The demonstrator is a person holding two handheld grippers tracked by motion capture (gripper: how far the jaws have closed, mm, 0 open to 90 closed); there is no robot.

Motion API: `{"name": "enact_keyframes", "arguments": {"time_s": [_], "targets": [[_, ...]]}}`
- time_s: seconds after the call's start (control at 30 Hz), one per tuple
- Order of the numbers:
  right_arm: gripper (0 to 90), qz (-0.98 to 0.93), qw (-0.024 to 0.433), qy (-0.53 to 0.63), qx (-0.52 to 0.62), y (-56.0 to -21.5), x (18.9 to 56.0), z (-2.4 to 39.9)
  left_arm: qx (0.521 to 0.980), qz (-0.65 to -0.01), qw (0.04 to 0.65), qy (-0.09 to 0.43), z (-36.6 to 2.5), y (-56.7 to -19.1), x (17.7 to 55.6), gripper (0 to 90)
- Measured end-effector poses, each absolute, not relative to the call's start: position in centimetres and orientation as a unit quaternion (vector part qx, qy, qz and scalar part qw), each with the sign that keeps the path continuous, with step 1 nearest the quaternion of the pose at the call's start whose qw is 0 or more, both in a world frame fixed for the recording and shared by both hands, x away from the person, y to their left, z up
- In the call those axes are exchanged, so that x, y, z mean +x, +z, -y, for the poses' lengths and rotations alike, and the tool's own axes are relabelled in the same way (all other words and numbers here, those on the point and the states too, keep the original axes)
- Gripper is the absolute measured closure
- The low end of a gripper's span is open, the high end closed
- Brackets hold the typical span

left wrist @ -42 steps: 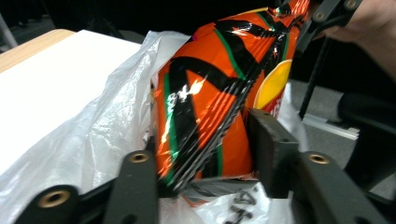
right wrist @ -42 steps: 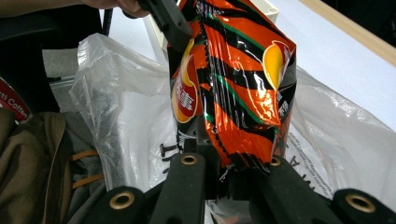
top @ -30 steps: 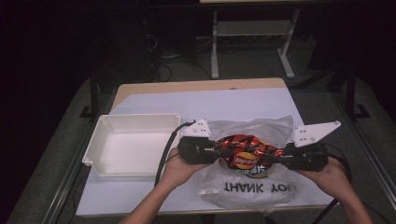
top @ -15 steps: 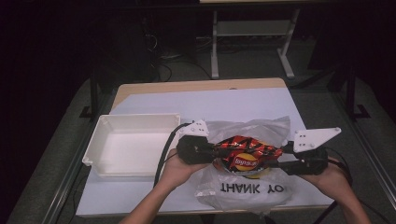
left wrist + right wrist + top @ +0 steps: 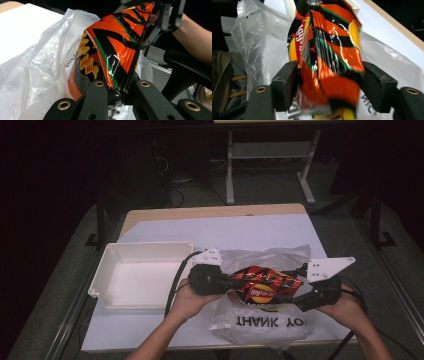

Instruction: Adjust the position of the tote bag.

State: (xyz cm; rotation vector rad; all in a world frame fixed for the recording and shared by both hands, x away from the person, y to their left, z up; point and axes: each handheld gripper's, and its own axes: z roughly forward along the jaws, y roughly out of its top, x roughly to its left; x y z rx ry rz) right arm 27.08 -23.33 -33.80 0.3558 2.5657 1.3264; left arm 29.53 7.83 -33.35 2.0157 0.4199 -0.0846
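While the left claw (image 5: 231, 281) stands clamped on one crimped end of the orange-and-black foil snack bag (image 5: 264, 283), the right claw (image 5: 300, 296) at the bag's opposite end has just been opening, and its jaws now stand wide on either side of that end. In the right gripper view the snack bag (image 5: 329, 57) sits between the two black pads; it lies close against the left one, and whether either pad presses on it cannot be told through the blur. In the left gripper view both jaws meet on the sealed seam of the bag (image 5: 117, 50), which rises away from them at a tilt, with the right claw (image 5: 160, 15) seen beyond its far end. The bag hangs level between the two claws, above the open mouth of a crumpled translucent white plastic carrier bag with printed lettering (image 5: 260, 325), which lies on the white sheet covering the tabletop (image 5: 250, 227), near the front edge and toward the right-hand side. A shallow white rectangular plastic tray (image 5: 145, 249) rests at the left edge of the tabletop, just beside the left claw's trailing cable. The person's left hand (image 5: 187, 301) and right hand (image 5: 347, 310) grasp the grippers from the front edge.
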Motion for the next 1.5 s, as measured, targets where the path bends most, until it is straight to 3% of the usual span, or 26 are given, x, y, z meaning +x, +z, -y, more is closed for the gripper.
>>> {"name": "enact_keyframes", "arguments": {"time_s": [0.23, 0.33, 0.47, 0.83, 1.0, 1.5], "targets": [[33.4, -0.888, 0.104, 0.436, 0.105, -35.5, 28.0, 21.5, 0.840, -0.180, 0.511, -0.040, -7.9, -33.5, 29.5, 85.0], [43.1, -0.888, 0.100, 0.436, 0.105, -35.5, 28.0, 21.3, 0.840, -0.178, 0.511, -0.040, -8.1, -33.5, 29.5, 83.2], [47.4, -0.888, 0.095, 0.437, 0.109, -35.5, 28.1, 21.3, 0.838, -0.178, 0.515, -0.033, -8.2, -33.4, 29.5, 79.2], [58.6, -0.883, 0.066, 0.444, 0.140, -35.2, 29.0, 21.1, 0.833, -0.186, 0.521, 0.001, -9.3, -32.9, 29.2, 49.2], [60.2, -0.880, 0.053, 0.447, 0.155, -35.0, 29.5, 21.3, 0.835, -0.190, 0.516, 0.020, -9.8, -32.8, 28.9, 41.9], [61.8, -0.876, 0.019, 0.451, 0.169, -34.7, 29.7, 21.4, 0.838, -0.197, 0.507, 0.034, -9.1, -33.3, 29.2, 36.8]]}}
